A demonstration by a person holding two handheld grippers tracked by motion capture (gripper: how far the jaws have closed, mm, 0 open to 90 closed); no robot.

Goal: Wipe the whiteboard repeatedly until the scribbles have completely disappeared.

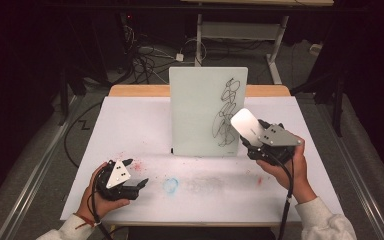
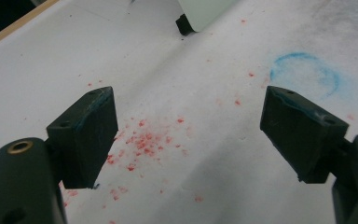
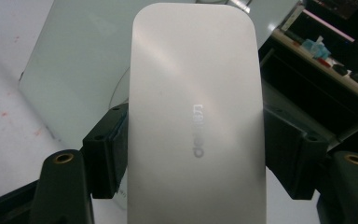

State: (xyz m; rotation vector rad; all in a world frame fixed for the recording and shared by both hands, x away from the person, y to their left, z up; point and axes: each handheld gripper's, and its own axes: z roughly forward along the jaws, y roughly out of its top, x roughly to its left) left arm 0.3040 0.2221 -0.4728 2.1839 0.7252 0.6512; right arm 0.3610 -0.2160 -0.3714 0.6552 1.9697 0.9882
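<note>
Dark surroundings frame a white-covered desk [image 1: 130, 125] on which a pale glass drawing board [image 1: 200, 110] stands upright near the far edge, carrying black scribbled lines [image 1: 226, 112] on the half nearer the right tool. The right tool [image 1: 252, 136] is closed on a white oblong eraser block [image 1: 246, 126]; in the right gripper view the block [image 3: 196, 116] sits gripped across its narrow width, one black jaw pressed to each long side, and its long axis runs straight out ahead of the tool. The controlling relation is this: the board lies directly forward of the right tool, with the block's leading end just in front of the scribbled area, and whether it touches the glass cannot be told from these pictures. The scribbles run as a tall band, so the marks extend both above and below the block's tip. Judged from this, the coming move calls for pressing forward and sweeping along that band. The left tool [image 1: 139, 186] rests low over the desk well apart from the board, its jaws spread wide and holding nothing; the board's foot [image 2: 184, 24] lies ahead of it, with red specks [image 2: 142, 140] between the jaws and a blue smudged ring [image 2: 305, 74] ahead of one jaw. The right tool is clearly the nearer to the marks.
</note>
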